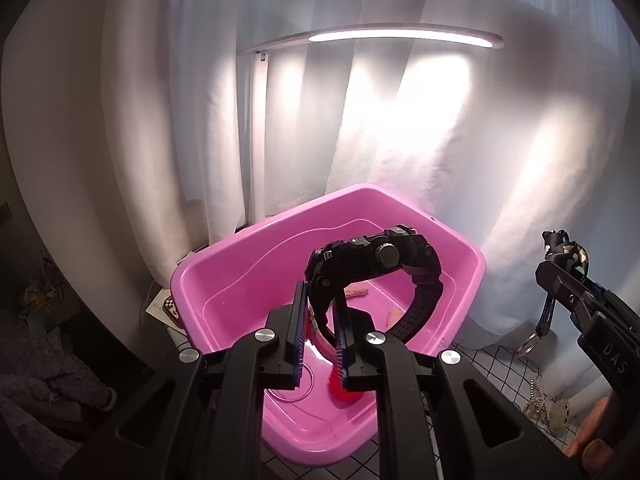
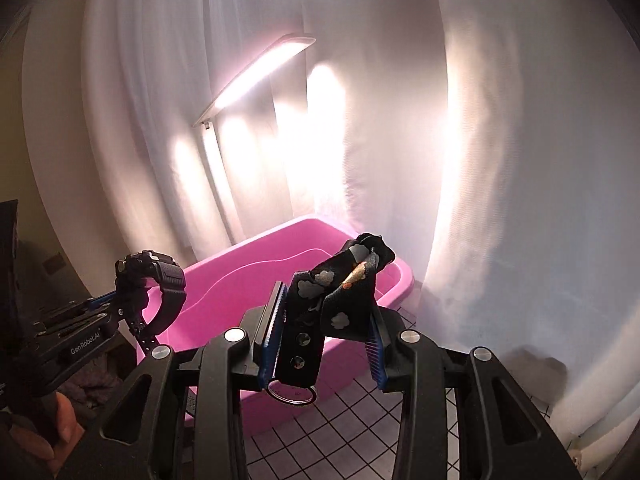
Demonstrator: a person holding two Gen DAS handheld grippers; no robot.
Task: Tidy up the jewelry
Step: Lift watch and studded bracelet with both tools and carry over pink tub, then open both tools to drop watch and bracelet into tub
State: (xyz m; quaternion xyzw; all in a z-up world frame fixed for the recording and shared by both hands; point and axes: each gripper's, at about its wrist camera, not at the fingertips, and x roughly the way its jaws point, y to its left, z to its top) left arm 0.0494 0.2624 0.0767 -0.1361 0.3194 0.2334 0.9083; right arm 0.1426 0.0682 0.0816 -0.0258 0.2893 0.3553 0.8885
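Black and chunky, the watch is hanging by its strap from the left gripper, whose jaws are clenched on the band while the case is riding above the pink bin. Inside that bin a red piece, a thin ring-like hoop and a small pale trinket are already lying on the floor. To do this drop well, I'd say the left gripper should be lowering the watch closer to the bottom before letting go — it looks heavy enough to knock the lighter bits about. Off to the side, the right gripper is grasping a black patterned fabric key strap with a metal ring dangling below it, hovering near the bin's front edge; it should be waiting its turn so the two don't tangle. On the checked cloth beyond, a beaded chain is lying loose. "GenRobot.AI" is reading clearly on the left gripper's body in the right wrist view, and "DAS" — cut off — on the right one.
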